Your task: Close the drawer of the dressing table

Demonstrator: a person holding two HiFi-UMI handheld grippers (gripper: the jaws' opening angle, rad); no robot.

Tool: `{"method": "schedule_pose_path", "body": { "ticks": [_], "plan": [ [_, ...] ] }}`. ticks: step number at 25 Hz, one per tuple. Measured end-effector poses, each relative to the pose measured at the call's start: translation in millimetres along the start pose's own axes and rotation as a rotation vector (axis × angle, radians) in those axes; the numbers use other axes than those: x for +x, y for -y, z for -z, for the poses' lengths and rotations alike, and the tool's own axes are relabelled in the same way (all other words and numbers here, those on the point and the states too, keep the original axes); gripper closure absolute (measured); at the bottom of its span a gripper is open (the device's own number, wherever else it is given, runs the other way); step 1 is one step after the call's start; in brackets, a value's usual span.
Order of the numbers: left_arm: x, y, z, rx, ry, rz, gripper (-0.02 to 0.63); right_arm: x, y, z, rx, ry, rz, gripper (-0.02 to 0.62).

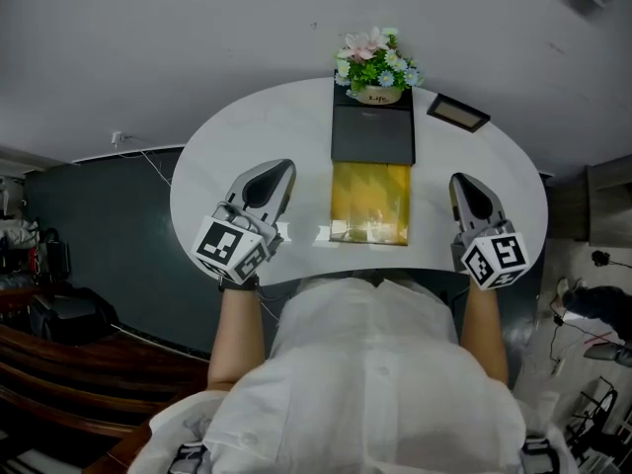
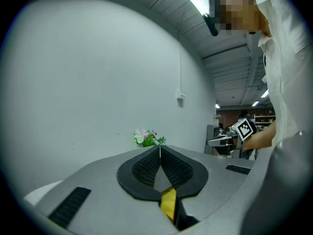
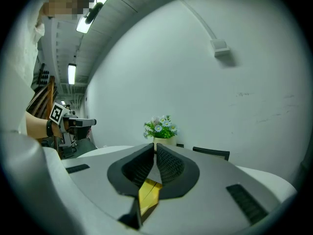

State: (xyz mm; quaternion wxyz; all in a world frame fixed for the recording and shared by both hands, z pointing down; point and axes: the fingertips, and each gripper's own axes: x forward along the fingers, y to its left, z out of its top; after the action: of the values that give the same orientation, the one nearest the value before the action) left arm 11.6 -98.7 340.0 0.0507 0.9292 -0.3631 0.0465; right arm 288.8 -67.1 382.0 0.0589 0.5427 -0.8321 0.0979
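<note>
The white half-round dressing table (image 1: 247,136) has a yellow, shiny open drawer compartment (image 1: 370,203) at its middle, with a flat black panel (image 1: 372,131) right behind it. My left gripper (image 1: 279,169) hovers over the tabletop to the left of the yellow compartment, apart from it. Its jaws are shut with the tips together and nothing between them (image 2: 160,148). On the other side, my right gripper (image 1: 462,181) is also shut and empty (image 3: 155,146). Both point toward the wall at the back.
A pot of flowers (image 1: 375,62) stands at the table's back edge against the grey wall. A small dark frame (image 1: 457,113) lies at the back right. The person's torso is close to the table's front edge. Dark floor and clutter lie to the left.
</note>
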Motion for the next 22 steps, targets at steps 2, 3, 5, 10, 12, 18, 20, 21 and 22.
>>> {"method": "schedule_pose_path", "body": {
  "ticks": [2, 3, 5, 10, 12, 18, 20, 21, 22],
  "plan": [
    [-2.7, -3.1, 1.4, -0.008, -0.004, 0.002, 0.588, 2.2, -7.4, 0.2, 0.0, -0.009, -0.008, 0.584],
    [-3.5, -4.8, 1.4, -0.013, -0.002, 0.004, 0.588, 3.3, -11.6, 0.7, -0.002, -0.016, -0.015, 0.584],
    [-3.3, -7.0, 2.2, -0.023, 0.001, 0.012, 0.588, 6.1, -20.1, 3.5, -0.016, -0.038, -0.031, 0.584],
    [-0.5, -3.1, 13.4, -0.037, -0.014, 0.057, 0.588, 13.8, -39.8, 15.3, -0.053, -0.1, -0.07, 0.584],
    [0.1, 0.6, 20.0, -0.047, -0.022, 0.077, 0.588, 17.0, -50.0, 20.7, -0.076, -0.129, -0.093, 0.584],
    [-0.9, 13.9, 44.8, -0.081, -0.052, 0.128, 0.588, 28.9, -86.7, 48.7, -0.188, -0.256, -0.199, 0.564],
    [-2.4, 16.6, 52.9, -0.09, -0.064, 0.139, 0.588, 33.2, -100.0, 60.6, -0.22, -0.301, -0.237, 0.537],
    [-3.3, 17.6, 56.6, -0.095, -0.07, 0.143, 0.588, 35.2, -106.9, 66.7, -0.234, -0.322, -0.257, 0.533],
    [-4.2, 18.5, 59.9, -0.1, -0.075, 0.146, 0.588, 36.7, -113.8, 72.9, -0.249, -0.343, -0.279, 0.528]
  ]
}}
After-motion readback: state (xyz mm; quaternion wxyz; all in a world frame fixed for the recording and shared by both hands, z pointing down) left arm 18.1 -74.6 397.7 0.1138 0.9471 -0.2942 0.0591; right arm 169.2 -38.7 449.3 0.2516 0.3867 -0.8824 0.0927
